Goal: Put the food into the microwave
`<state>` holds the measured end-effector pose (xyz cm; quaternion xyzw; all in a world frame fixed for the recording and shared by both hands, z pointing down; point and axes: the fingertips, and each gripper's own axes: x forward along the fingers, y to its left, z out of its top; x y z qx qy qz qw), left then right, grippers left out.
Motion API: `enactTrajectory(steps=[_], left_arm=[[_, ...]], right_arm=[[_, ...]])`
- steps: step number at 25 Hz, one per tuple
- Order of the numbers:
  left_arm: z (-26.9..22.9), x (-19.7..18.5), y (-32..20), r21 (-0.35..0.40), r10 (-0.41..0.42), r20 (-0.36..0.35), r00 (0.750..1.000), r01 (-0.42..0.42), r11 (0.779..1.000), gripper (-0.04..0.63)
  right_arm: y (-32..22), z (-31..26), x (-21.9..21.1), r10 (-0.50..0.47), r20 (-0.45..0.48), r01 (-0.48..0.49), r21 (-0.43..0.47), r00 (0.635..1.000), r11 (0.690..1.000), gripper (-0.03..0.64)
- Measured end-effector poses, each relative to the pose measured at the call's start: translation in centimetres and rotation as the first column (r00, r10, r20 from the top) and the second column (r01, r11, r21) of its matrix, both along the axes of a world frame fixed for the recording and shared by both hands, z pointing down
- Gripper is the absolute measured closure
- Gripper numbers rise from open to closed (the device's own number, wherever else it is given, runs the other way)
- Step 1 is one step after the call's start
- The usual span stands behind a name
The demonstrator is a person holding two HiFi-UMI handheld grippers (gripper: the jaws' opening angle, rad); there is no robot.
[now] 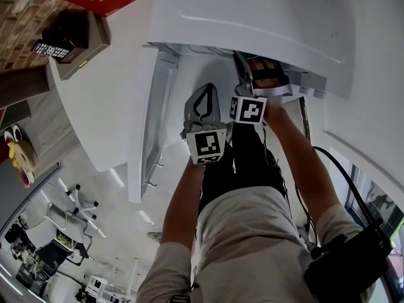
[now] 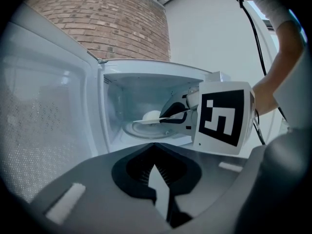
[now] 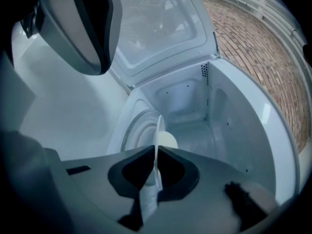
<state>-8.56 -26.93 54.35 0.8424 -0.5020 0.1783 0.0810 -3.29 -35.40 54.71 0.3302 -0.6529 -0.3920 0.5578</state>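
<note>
The microwave (image 2: 141,89) stands open, and the plate (image 3: 159,130) hangs inside it, held by one thin edge. It could tip, and the round white food (image 3: 168,140) could roll off. The right gripper (image 3: 156,152) pinches that edge, nearly closed. The left gripper (image 2: 156,165) is closed on nothing.

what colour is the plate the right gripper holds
White. The plate and the rounded food on it both look white, best seen in the left gripper view.
</note>
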Motion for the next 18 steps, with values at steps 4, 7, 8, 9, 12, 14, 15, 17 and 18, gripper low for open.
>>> enactTrajectory(steps=[4,7,8,9,12,14,15,17,18], left_arm=[[0.4,-0.2,-0.2,-0.024,-0.012,-0.014,1.0,0.011,1.0,0.588],[0.6,-0.1,-0.1,-0.035,-0.017,-0.02,1.0,0.016,0.999,0.589],[0.7,0.0,-0.1,-0.037,-0.019,-0.021,1.0,0.018,0.999,0.588],[0.7,0.1,-0.1,-0.039,-0.019,-0.022,1.0,0.018,0.999,0.588],[0.8,0.4,0.0,-0.047,-0.017,-0.027,0.999,0.015,0.999,0.588],[0.8,0.5,0.2,-0.053,-0.019,-0.032,0.999,0.017,0.998,0.588],[0.9,0.4,0.2,-0.056,-0.023,-0.034,0.999,0.021,0.998,0.588],[1.3,0.3,0.5,-0.07,-0.037,-0.036,0.999,0.035,0.997,0.588],[1.7,0.3,0.7,-0.081,-0.046,-0.037,0.998,0.042,0.996,0.588]], right_arm=[[-0.7,0.4,-0.1,-0.006,-0.022,0.006,-0.01,1.0,1.0,0.597],[-1.3,0.7,0.0,-0.003,-0.033,0.003,-0.015,0.999,1.0,0.597],[-1.5,0.8,0.1,-0.001,-0.038,0.001,-0.016,0.999,1.0,0.597],[-1.7,0.9,0.2,0.002,-0.043,-0.003,-0.019,0.999,1.0,0.597],[-2.0,1.8,0.5,0.019,-0.051,-0.022,-0.052,0.999,0.998,0.598],[-2.3,1.9,0.6,0.027,-0.058,-0.03,-0.056,0.998,0.998,0.598],[-2.4,1.9,0.6,0.029,-0.063,-0.033,-0.058,0.998,0.998,0.598],[-2.6,2.3,0.7,0.033,-0.075,-0.039,-0.075,0.997,0.996,0.597],[-2.6,2.5,0.7,0.035,-0.08,-0.042,-0.088,0.996,0.995,0.597]])
